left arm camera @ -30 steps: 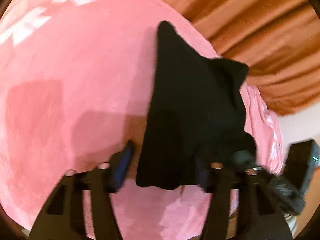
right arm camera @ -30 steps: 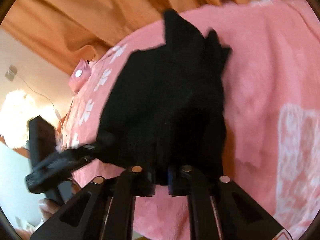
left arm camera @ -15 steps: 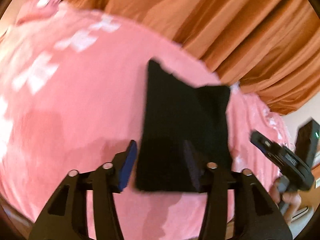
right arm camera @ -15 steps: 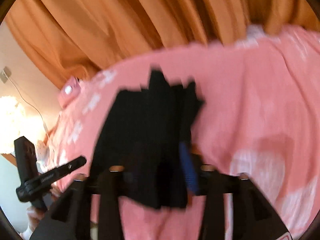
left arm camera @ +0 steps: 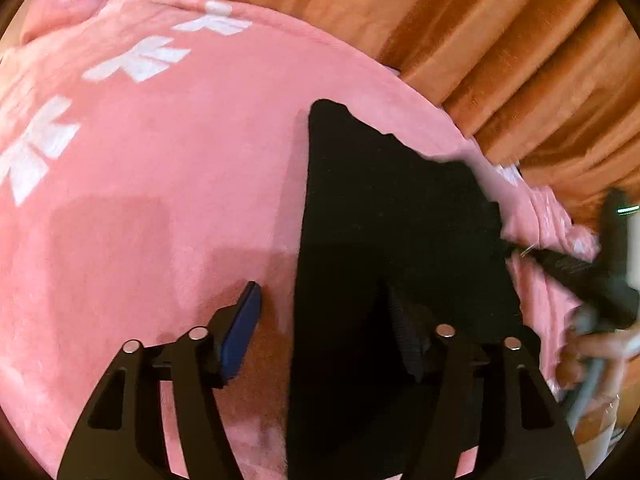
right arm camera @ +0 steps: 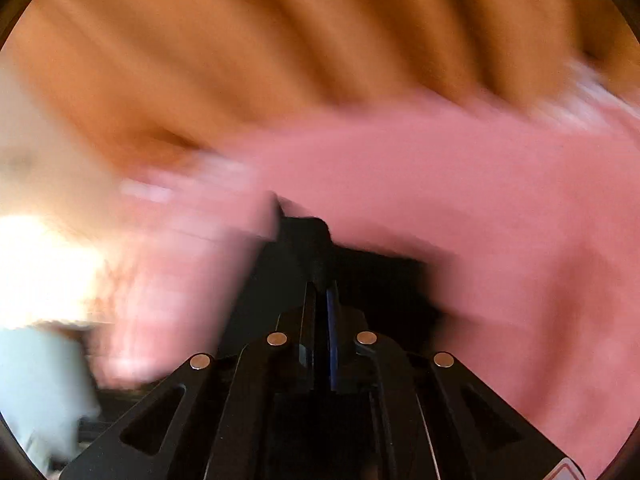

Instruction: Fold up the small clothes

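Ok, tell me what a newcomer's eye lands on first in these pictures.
First the black garment, a dark slab lying on the pink blanket just right of centre in the left wrist view. The left gripper stands open at its near edge, one finger over the cloth and one over blanket. Orange curtains fill the background, and the right wrist view is heavily blurred, its right gripper shut.

Black garment [left arm camera: 384, 240] lies flat, seemingly folded, on pink blanket [left arm camera: 160, 184]
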### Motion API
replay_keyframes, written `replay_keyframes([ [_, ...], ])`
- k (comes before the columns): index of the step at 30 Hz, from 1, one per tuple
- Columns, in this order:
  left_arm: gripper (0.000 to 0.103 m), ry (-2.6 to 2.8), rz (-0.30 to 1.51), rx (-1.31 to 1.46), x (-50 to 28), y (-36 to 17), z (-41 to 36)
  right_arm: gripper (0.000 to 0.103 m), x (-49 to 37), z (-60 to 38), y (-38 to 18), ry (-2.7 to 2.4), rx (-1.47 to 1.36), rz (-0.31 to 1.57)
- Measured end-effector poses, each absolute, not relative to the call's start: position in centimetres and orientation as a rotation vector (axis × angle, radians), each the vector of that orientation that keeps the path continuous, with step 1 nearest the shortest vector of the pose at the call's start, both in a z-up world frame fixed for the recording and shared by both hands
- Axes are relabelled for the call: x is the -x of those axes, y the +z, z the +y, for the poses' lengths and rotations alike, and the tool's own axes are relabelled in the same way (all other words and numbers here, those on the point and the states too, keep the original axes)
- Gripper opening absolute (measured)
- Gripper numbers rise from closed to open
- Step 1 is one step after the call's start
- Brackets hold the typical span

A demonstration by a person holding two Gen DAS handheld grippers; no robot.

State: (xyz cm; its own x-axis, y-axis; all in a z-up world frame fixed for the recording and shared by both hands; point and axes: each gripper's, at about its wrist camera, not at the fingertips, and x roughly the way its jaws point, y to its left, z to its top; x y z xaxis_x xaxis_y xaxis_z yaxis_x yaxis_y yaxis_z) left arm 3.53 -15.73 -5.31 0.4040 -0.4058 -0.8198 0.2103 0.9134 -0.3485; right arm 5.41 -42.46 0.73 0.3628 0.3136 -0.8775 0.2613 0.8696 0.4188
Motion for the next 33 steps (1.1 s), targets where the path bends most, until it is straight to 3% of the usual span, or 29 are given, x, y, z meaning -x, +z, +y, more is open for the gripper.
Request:
replay_keyframes([
  [1, 0.062, -0.38, 1.076, 0.168, -3.4, -5.1, -16.2, 0.0, -4.9, -43.0, -1.5, -0.068, -0.482, 1.319],
  [3, 0.062, -0.376, 1.071, 0.151, -3.3, -5.1, -16.5, 0.0, -4.0, -43.5, -0.4, -0.063, -0.495, 1.281],
  [5, 0.062, -0.377, 1.079, 0.175, -3.4, -5.2, -16.1, 0.01, -2.7, -44.0, 2.8, -0.085, -0.52, 1.156],
  [8, 0.062, -0.371, 1.093, 0.197, -3.3, -4.7, -15.8, 0.012, -1.3, -42.5, 5.7, 0.067, -0.607, 1.038],
  [9, 0.062, -0.371, 1.091, 0.21, -2.8, -4.3, -15.7, 0.014, -1.1, -41.1, 5.6, 0.104, -0.59, 1.062],
  [11, 0.067, -0.387, 1.054, 0.247, -2.2, -2.9, -15.2, 0.033, -0.2, -39.6, 4.4, 0.055, -0.523, 1.146],
  [13, 0.078, -0.373, 1.002, 0.262, -2.1, -1.7, -14.9, 0.037, 1.3, -39.1, 3.2, 0.014, -0.517, 1.193],
  [16, 0.08, -0.327, 1.0, 0.206, -3.5, -2.1, -15.9, 0.041, 4.0, -37.6, 1.6, 0.045, -0.58, 1.219],
  [18, 0.073, -0.267, 1.047, 0.127, -4.4, -3.6, -16.9, 0.012, 4.5, -36.2, 0.7, 0.039, -0.526, 1.262],
  [22, 0.075, -0.257, 1.062, 0.125, -4.4, -4.7, -16.9, 0.002, 7.1, -37.5, 2.5, 0.017, -0.639, 1.186],
  [25, 0.08, -0.25, 1.054, 0.086, -4.2, -4.9, -17.3, 0.001, 8.6, -38.2, -1.0, -0.023, -0.699, 1.281],
  [33, 0.078, -0.281, 1.019, -0.01, -1.6, -2.0, -16.9, 0.012, 7.3, -38.2, 6.2, -0.071, -0.5, 1.107],
])
